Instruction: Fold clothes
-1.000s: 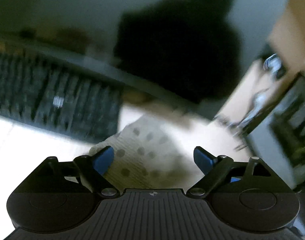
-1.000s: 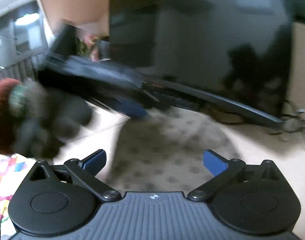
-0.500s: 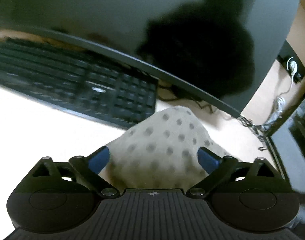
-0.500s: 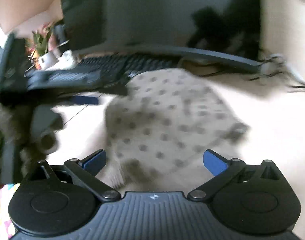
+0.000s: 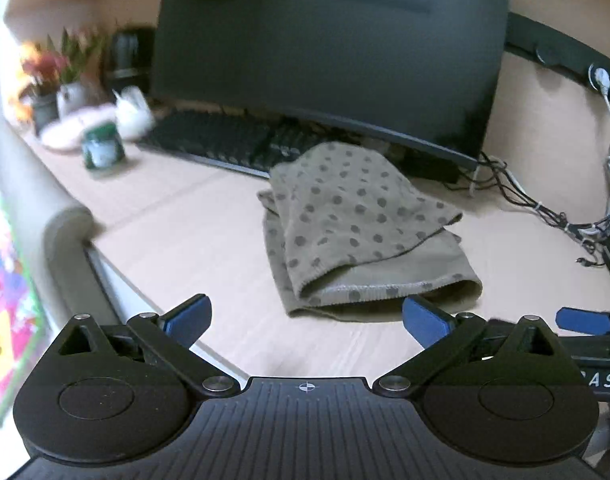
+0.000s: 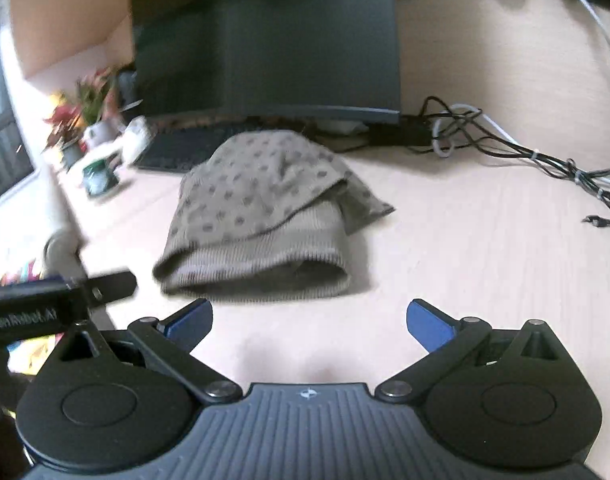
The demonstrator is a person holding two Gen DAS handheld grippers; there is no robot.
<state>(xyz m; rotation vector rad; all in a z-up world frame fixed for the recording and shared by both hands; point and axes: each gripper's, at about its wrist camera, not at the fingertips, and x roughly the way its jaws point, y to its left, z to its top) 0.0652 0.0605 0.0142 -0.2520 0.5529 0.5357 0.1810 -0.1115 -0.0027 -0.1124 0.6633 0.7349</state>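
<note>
A beige polka-dot garment [image 5: 345,232] lies folded in a thick bundle on the light wooden desk [image 5: 185,232], its ribbed hem facing me. My left gripper [image 5: 305,316] hovers just short of that hem, open, with nothing between its blue pads. In the right wrist view the same garment [image 6: 257,216] sits ahead of my right gripper [image 6: 309,316], which is open too and holds nothing. A blue pad of the right gripper [image 5: 581,320] shows at the left view's right edge. The left gripper's body [image 6: 65,296] pokes into the right view.
A dark monitor [image 5: 329,48] and a black keyboard [image 5: 217,140] stand right behind the garment. Tangled cables [image 5: 525,200] run at the back right. A green jar [image 5: 103,150] and potted flowers [image 5: 53,68] sit at the back left. The desk edge [image 5: 105,272] drops off on the left.
Both grippers have drawn back from the garment, which filled the space between their fingers before. It now lies folded on the desk ahead of them. The left jaws stand a little wider.
</note>
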